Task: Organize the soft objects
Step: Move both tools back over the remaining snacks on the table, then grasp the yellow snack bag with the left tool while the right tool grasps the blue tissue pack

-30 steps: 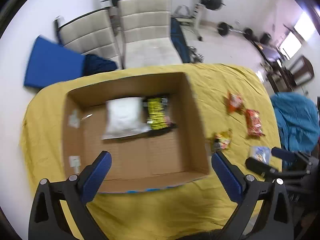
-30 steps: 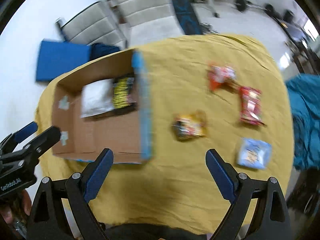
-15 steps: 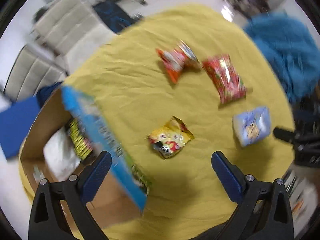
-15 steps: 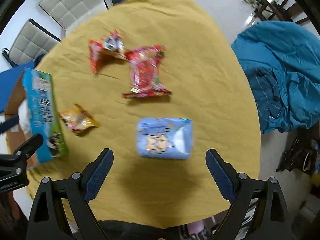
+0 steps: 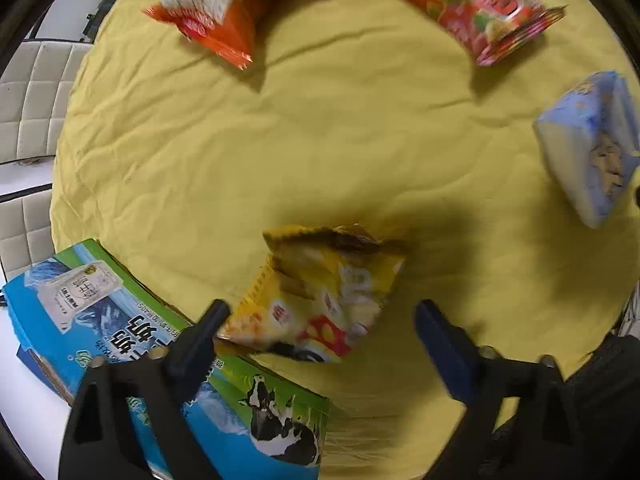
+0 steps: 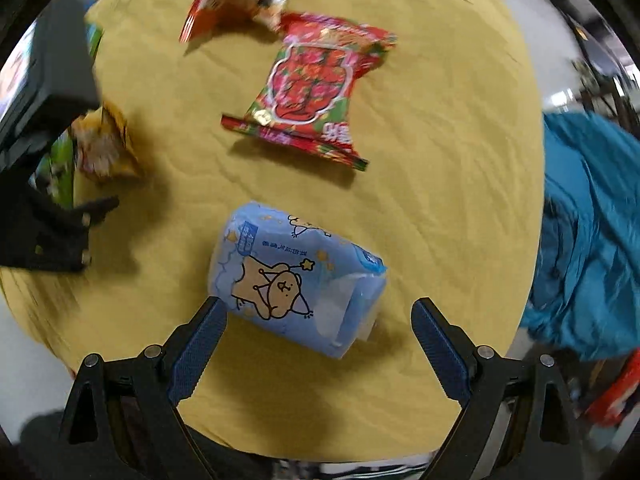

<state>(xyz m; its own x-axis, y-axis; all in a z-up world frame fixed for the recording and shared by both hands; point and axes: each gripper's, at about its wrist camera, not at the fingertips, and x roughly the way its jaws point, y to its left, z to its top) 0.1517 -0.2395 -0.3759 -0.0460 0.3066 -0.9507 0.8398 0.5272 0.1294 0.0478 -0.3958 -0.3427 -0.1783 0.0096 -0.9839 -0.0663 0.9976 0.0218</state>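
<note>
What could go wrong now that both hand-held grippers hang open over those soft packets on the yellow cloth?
The left hand-held gripper straddles the yellow snack bag right beside the printed box; one finger already overlaps the box edge, so it might snag there. The right hand-held gripper frames the blue tissue pack, which lies skewed and looks squashy, so it may twist or slip when pinched. The wrinkled yellow cloth could bunch up too.

A table covered in a wrinkled yellow cloth [image 5: 320, 128] carries four soft packets lying apart: an orange snack bag [image 5: 212, 12], a red snack bag [image 6: 316, 84], a yellow snack bag [image 5: 320, 296] and a blue tissue pack [image 6: 292, 280]. A printed carton [image 5: 120, 340] sits at the cloth's edge, just beside the yellow bag.
</note>
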